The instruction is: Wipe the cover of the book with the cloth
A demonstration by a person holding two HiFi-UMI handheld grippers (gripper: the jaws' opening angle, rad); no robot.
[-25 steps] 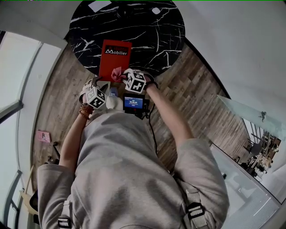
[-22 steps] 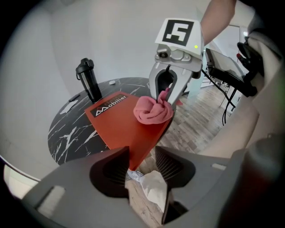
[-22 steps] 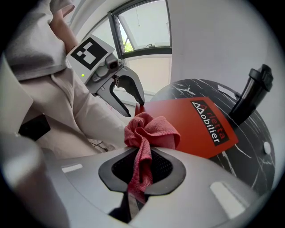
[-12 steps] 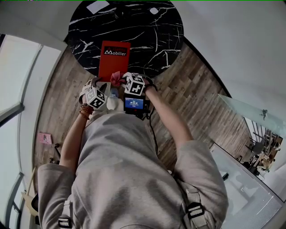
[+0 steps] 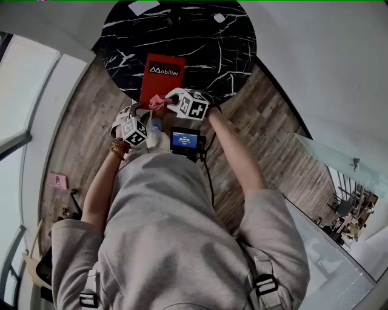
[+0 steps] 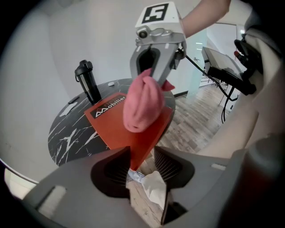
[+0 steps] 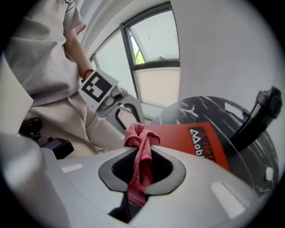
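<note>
The left gripper (image 6: 140, 156) has just been closing its jaws, and the near corner of the red book (image 6: 111, 129) stands between them, pinched across its two edges. That corner juts past the rim of the round black marble table (image 5: 206, 51). From the head view the book lies at about 7 o'clock on the tabletop, with its white-lettered title end at 12 o'clock, away from the person. The right gripper (image 7: 142, 151) is clenched on the pink cloth (image 7: 140, 136): a strip of it runs down between the pads and a knotted bunch sticks out past the tips. In the left gripper view that bunch hangs in front of the middle of the book's cover, at 12 o'clock from the held corner; whether it touches the cover cannot be told. A black bottle (image 6: 89, 84) stands upright on the table at 10 o'clock from the book, apart from it. A white sheet (image 5: 143, 7) lies at the table's far edge, near 11 o'clock. A small device with a lit blue screen (image 5: 185, 139) sits at the person's waist, between the two arms. The floor (image 5: 273, 127) is of wooden planks.
</note>
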